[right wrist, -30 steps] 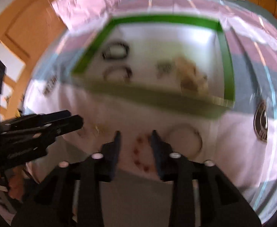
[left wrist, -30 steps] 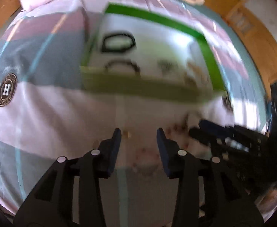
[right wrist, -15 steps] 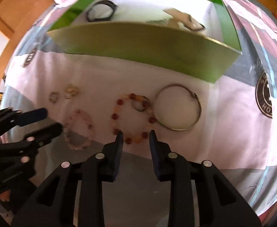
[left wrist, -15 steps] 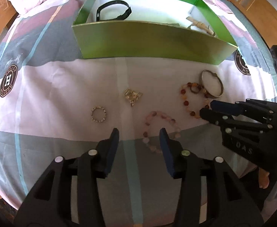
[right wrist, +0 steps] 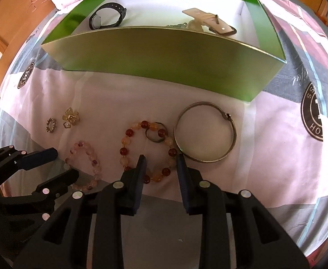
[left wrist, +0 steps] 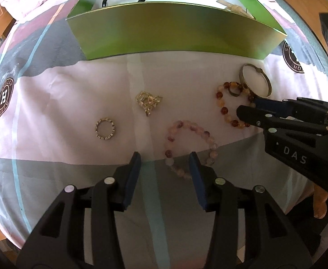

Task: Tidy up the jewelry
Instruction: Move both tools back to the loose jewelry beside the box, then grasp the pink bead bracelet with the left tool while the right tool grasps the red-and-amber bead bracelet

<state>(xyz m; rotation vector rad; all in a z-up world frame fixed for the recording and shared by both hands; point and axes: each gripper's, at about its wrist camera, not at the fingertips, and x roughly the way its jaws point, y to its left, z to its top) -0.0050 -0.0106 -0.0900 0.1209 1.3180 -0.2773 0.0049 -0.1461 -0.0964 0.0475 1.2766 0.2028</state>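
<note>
Both grippers point steeply down at a bed sheet (left wrist: pixel 51 94) spread with jewelry. On the left gripper (left wrist: pixel 165 157) the jaws have just been opening; its fingers (left wrist: pixel 133 168) stand spread over the near end of a pink bead bracelet (left wrist: pixel 191 143), one bead strand lying between them, not pinched. On the right gripper (right wrist: pixel 160 159) the fingers (right wrist: pixel 140 168) stand a little apart, straddling the near edge of an amber bead bracelet (right wrist: pixel 148 150) without pressing it. Just right of that bracelet lies a metal bangle (right wrist: pixel 205 132); a small ring (right wrist: pixel 51 124) and a gold clump (right wrist: pixel 70 116) lie to the left. Behind them stands a green box (right wrist: pixel 164 51) holding a black watch (right wrist: pixel 108 15)
</note>
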